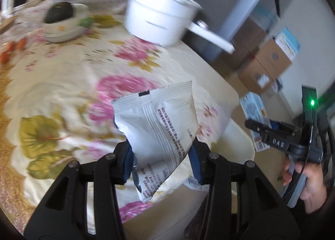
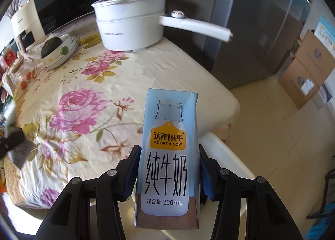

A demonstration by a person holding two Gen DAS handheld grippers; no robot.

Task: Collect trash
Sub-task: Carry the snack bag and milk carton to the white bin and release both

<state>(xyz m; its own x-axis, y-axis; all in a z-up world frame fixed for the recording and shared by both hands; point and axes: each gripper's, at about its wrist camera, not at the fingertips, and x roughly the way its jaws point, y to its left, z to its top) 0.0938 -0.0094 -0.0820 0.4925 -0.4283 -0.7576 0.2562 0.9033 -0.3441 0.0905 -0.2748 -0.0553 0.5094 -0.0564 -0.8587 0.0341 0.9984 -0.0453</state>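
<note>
My left gripper is shut on a white snack wrapper with black print, held above the flowered tablecloth. My right gripper is shut on a light blue 200 mL milk carton, held upright over the table's near corner. The right gripper and its carton also show at the right of the left wrist view, off the table's edge. A blurred wrapper and the left gripper show at the left edge of the right wrist view.
A white lidded pot with a long handle stands at the table's far side. Stacked bowls hold a dark squash. Small orange fruits lie far left. Cardboard boxes stand on the floor by a grey fridge.
</note>
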